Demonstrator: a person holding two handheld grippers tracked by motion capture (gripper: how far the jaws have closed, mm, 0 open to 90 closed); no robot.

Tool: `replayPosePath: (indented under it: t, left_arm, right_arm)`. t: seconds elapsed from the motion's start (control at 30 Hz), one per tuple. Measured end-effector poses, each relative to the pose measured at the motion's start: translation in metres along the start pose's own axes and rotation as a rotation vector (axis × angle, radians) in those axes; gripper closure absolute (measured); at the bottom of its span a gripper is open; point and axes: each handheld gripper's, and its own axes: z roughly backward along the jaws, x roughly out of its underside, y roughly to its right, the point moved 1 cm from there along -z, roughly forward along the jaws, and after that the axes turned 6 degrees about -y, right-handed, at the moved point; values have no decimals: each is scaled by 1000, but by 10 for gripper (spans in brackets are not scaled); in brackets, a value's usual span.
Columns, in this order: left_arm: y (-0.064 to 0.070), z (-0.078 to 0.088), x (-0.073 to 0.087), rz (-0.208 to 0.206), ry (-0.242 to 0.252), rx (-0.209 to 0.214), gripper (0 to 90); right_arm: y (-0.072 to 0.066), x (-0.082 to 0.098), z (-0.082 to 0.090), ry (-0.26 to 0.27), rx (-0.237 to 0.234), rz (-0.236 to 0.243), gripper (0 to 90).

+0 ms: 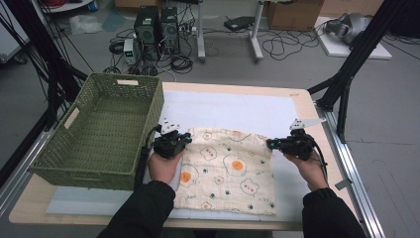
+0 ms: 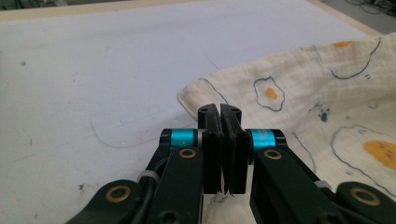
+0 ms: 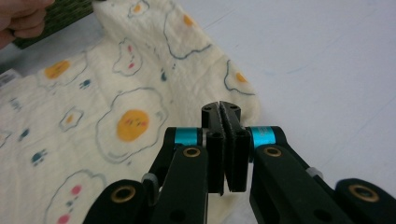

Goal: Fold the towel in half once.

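Note:
A cream cloth (image 1: 228,168) printed with fried eggs lies on the white mat (image 1: 233,106). Its far edge is raised a little between my two grippers. My left gripper (image 1: 187,137) is at the cloth's far left corner, and in the left gripper view the left gripper (image 2: 219,111) has its jaws pressed together on the edge of the cloth (image 2: 327,88). My right gripper (image 1: 270,144) is at the far right corner. In the right gripper view the right gripper (image 3: 221,107) is likewise shut on the corner of the cloth (image 3: 116,88).
A green woven basket (image 1: 151,116), with nothing inside, stands at the left of the table, close to my left hand. The mat's bare far half lies beyond the cloth. Black stand legs (image 1: 341,84) rise off the table's right far corner.

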Motion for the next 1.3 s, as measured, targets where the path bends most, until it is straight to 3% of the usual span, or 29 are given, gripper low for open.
replayPosePath:
  t: [0.17, 0.23, 0.33, 0.53, 0.6, 0.7, 0.83, 0.9, 1.0, 1.07, 1.17, 1.2, 1.3]
  left_arm:
    - [12, 15, 15, -37, 0, 36, 871]
    - [15, 21, 23, -47, -11, 31, 870]
    - [15, 30, 37, -44, -26, 41, 869]
    - [21, 40, 56, -65, -104, 103, 850]
    - [20, 43, 57, -70, -141, 126, 757]
    - [19, 53, 54, -71, -126, 148, 672]
    - [16, 61, 44, -70, -92, 152, 626]
    - [16, 60, 40, -69, -79, 147, 624]
    - [13, 47, 37, -71, -106, 103, 624]
    - [12, 35, 36, -85, -121, 52, 618]
    - [13, 16, 36, -68, -168, 44, 573]
    - [13, 10, 36, -71, -190, 16, 568]
    - [10, -1, 40, -69, -233, -12, 616]
  right_arm:
    - [-18, 20, 9, 11, -33, 15, 890]
    - [-26, 28, 11, 7, -46, 30, 890]
    - [-35, 39, 14, -3, -62, 46, 890]
    - [-49, 57, 10, -63, -116, 61, 881]
    - [-53, 59, 10, -76, -151, 84, 794]
    - [-58, 56, 20, -55, -170, 104, 723]
    - [-53, 48, 30, -22, -135, 90, 669]
    - [-48, 43, 29, -9, -97, 87, 651]
    - [-39, 38, 18, -48, -29, 73, 611]
    - [-32, 36, 6, -77, -19, 57, 583]
    - [-22, 35, -9, -115, -5, 32, 552]
    - [-20, 35, -13, -126, -4, 30, 554]
    - [-16, 36, -22, -166, -10, 40, 610]
